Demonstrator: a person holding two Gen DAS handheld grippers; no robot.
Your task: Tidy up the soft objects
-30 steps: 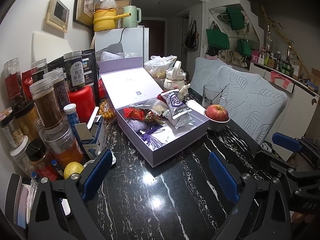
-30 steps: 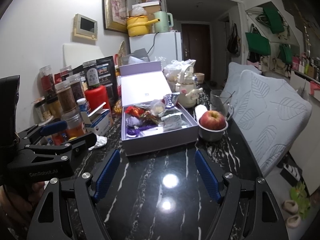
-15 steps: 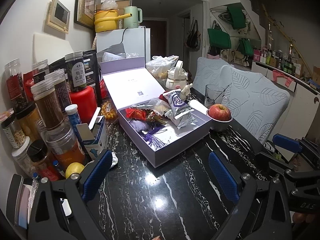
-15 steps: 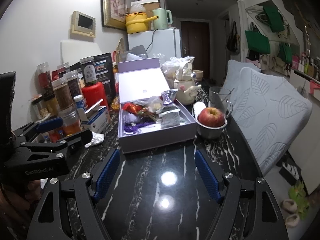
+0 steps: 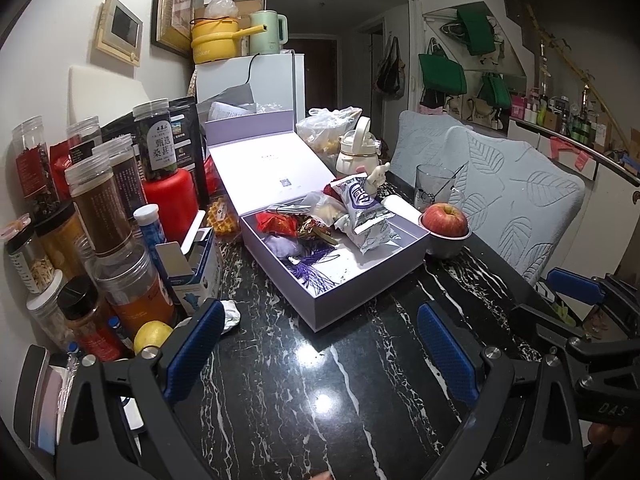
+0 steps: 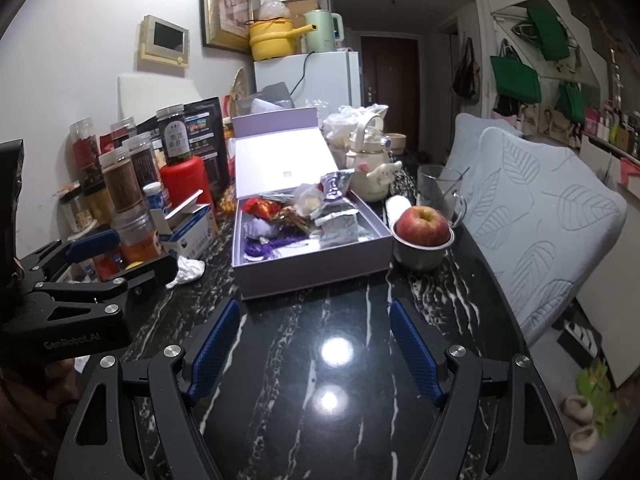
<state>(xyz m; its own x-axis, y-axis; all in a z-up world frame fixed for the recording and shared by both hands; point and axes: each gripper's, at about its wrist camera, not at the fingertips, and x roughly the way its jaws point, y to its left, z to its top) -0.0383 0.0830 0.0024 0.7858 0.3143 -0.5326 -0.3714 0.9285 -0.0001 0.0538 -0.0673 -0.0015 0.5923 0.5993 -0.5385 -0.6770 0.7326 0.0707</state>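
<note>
An open lilac box (image 5: 360, 300) (image 6: 312, 276) stands on the black marble table with its lid tilted back. Inside lie a silver-purple snack packet (image 5: 366, 216) (image 6: 336, 224), red wrappers (image 5: 276, 222), a purple tassel (image 5: 314, 268) and a pale soft pouch (image 5: 280, 246). A crumpled white tissue (image 5: 230, 314) (image 6: 188, 270) lies on the table left of the box. My left gripper (image 5: 320, 332) (image 6: 140, 252) is open and empty, short of the box. My right gripper (image 6: 316, 340) (image 5: 560, 308) is open and empty too, in front of the box.
Several jars and bottles (image 5: 104, 208) crowd the table's left edge, with a lemon (image 5: 152, 336) and a small open carton (image 5: 192, 264). An apple in a steel bowl (image 6: 424, 228), a glass mug (image 6: 436, 192) and a teapot (image 6: 372, 168) stand right of the box. Grey cushions (image 6: 540, 232) lie beyond.
Nothing has been taken hold of or let go. The right wrist view has drifted very slightly; both grippers stay open.
</note>
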